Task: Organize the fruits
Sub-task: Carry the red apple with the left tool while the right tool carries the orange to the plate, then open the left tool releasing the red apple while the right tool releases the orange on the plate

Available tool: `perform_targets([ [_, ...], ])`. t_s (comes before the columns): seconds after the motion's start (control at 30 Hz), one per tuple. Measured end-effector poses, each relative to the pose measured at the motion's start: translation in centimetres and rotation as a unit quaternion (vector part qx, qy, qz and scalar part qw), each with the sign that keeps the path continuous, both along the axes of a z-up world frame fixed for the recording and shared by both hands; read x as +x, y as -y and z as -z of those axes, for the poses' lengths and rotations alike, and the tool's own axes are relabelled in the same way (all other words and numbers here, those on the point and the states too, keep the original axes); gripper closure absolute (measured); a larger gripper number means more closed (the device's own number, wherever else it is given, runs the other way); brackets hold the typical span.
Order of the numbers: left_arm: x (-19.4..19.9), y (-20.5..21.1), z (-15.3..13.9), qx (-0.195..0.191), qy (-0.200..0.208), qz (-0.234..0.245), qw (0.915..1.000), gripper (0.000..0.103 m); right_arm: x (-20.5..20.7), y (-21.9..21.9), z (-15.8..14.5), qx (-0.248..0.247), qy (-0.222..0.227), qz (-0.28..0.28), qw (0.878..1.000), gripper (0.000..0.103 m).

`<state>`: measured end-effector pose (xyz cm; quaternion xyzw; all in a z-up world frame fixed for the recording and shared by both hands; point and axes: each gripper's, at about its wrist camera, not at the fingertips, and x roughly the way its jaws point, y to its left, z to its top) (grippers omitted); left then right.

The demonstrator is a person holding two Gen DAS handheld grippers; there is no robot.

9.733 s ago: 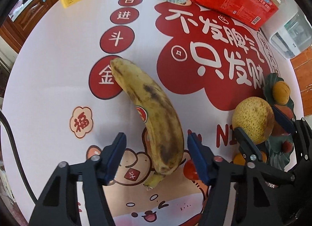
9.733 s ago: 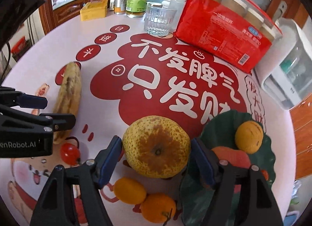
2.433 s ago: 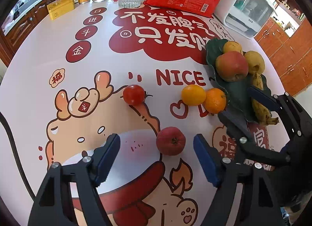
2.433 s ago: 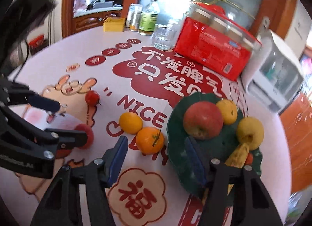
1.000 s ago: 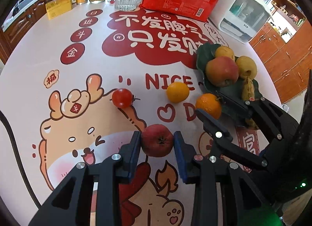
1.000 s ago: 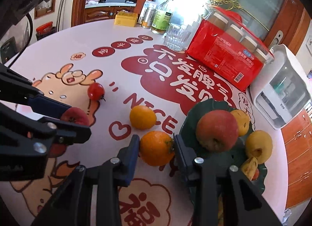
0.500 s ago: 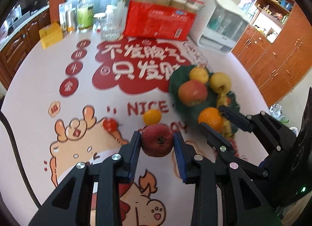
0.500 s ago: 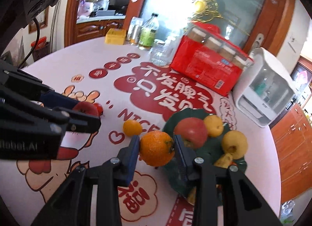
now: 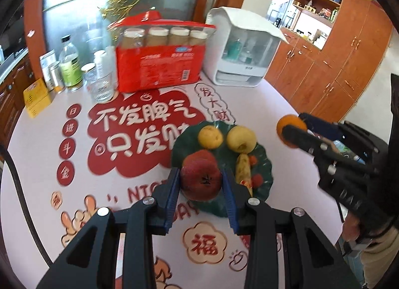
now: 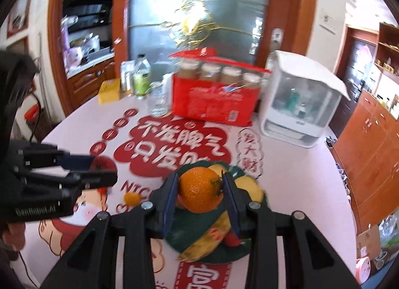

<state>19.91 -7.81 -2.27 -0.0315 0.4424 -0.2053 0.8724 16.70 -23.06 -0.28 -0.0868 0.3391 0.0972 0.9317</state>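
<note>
My left gripper (image 9: pixel 201 184) is shut on a small red apple (image 9: pixel 201 182) and holds it in the air over the near edge of the dark green plate (image 9: pixel 264 161). On the plate lie a larger red apple (image 9: pixel 198 155), two yellow fruits (image 9: pixel 210 136), a banana (image 9: pixel 243 168) and small red fruits. My right gripper (image 10: pixel 200 194) is shut on an orange (image 10: pixel 200 193) and holds it above the same plate (image 10: pixel 224 251). The orange also shows at the right in the left wrist view (image 9: pixel 290 124). A small orange fruit (image 10: pixel 132 199) lies on the table left of the plate.
At the back of the table (image 9: pixel 286 114) stand a red pack of jars (image 9: pixel 159 64), a white appliance (image 9: pixel 244 52), a glass (image 9: pixel 99 87), bottles (image 9: pixel 69 67) and a yellow box (image 9: pixel 36 97). Wooden cabinets (image 9: pixel 336 64) lie beyond the right edge.
Both grippers rose higher and moved toward the plate with their fruit. The small red apple now hangs over the plate's near edge, the orange above the plate.
</note>
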Motion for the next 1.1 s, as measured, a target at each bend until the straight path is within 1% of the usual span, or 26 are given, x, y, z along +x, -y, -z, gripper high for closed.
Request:
perform_targets([
  [0.1,1.3,1.4,0.2,0.000,-0.007,0.006,1.0000,0.070,1.2,1.9,-0.6,0.001,0.000,0.023,1.000,0.067],
  [0.2,2.3,2.5,1.3,0.000,-0.022,0.011,0.9997,0.070,2.3,3.6,0.2,0.000,-0.009,0.044,0.999,0.067],
  [0.33,3.2,4.2,3.8,0.006,-0.049,0.016,0.9986,0.070,3.4,5.5,2.8,0.008,-0.042,0.062,0.997,0.067],
  [0.47,3.9,5.4,6.7,0.006,-0.084,0.015,0.9963,0.070,4.1,6.7,6.1,0.012,-0.077,0.071,0.994,0.067],
  [0.57,4.2,6.1,8.6,0.008,-0.106,0.014,0.9942,0.070,4.5,7.1,8.4,0.014,-0.098,0.072,0.992,0.067],
  [0.7,4.5,7.3,10.7,0.014,-0.128,0.014,0.9916,0.070,5.0,7.4,10.7,0.017,-0.120,0.067,0.990,0.067],
  [0.87,4.8,8.2,12.0,0.016,-0.141,0.012,0.9899,0.070,5.6,7.9,12.7,0.020,-0.141,0.065,0.988,0.067],
  [1.1,5.1,8.9,13.0,0.021,-0.149,0.008,0.9885,0.070,6.3,8.3,14.3,0.026,-0.160,0.059,0.985,0.066],
])
